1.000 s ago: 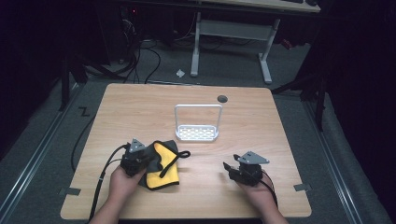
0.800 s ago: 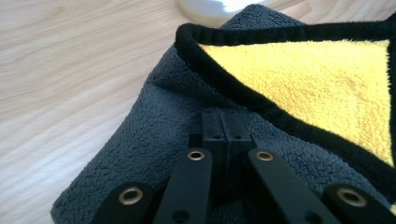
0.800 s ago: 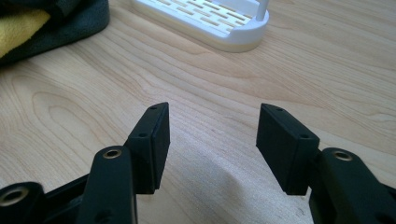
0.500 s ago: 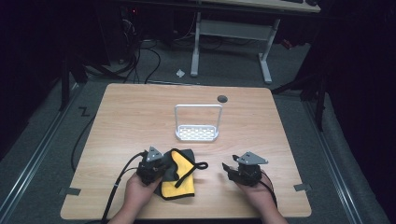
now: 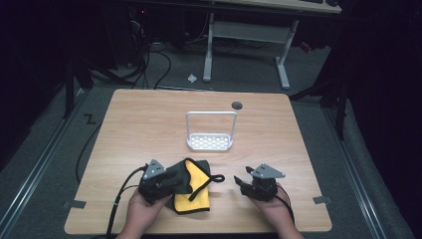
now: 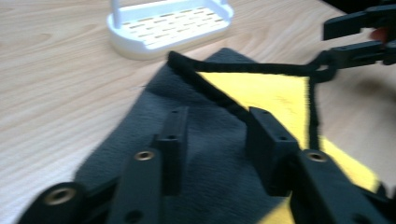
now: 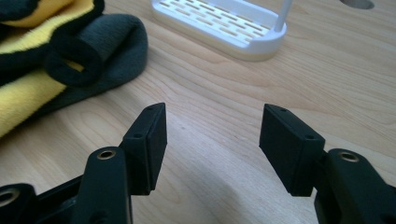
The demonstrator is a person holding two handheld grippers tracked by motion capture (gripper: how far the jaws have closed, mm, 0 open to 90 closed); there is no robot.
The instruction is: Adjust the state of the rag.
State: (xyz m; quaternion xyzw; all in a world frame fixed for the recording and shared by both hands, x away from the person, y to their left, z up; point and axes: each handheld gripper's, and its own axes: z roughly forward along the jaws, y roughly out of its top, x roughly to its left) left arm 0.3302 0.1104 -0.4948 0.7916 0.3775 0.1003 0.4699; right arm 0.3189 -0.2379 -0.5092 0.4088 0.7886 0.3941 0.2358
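Both grippers are sitting at the table's (image 5: 149,119) six o'clock edge: the left gripper (image 6: 217,128), jaws just opened, is hovering wide over the grey and yellow cloth (image 5: 195,191) without pinching it. Right gripper (image 7: 212,135), at the cloth's three o'clock, is gaping wide over bare wood. At twelve o'clock of the cloth, a white rack (image 5: 210,140) is standing.

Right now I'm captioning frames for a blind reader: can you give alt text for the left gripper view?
The left gripper, jaws apart, hangs over a grey and yellow cloth on a wooden table. A white slotted rack stands behind it, and the right gripper shows at upper right.
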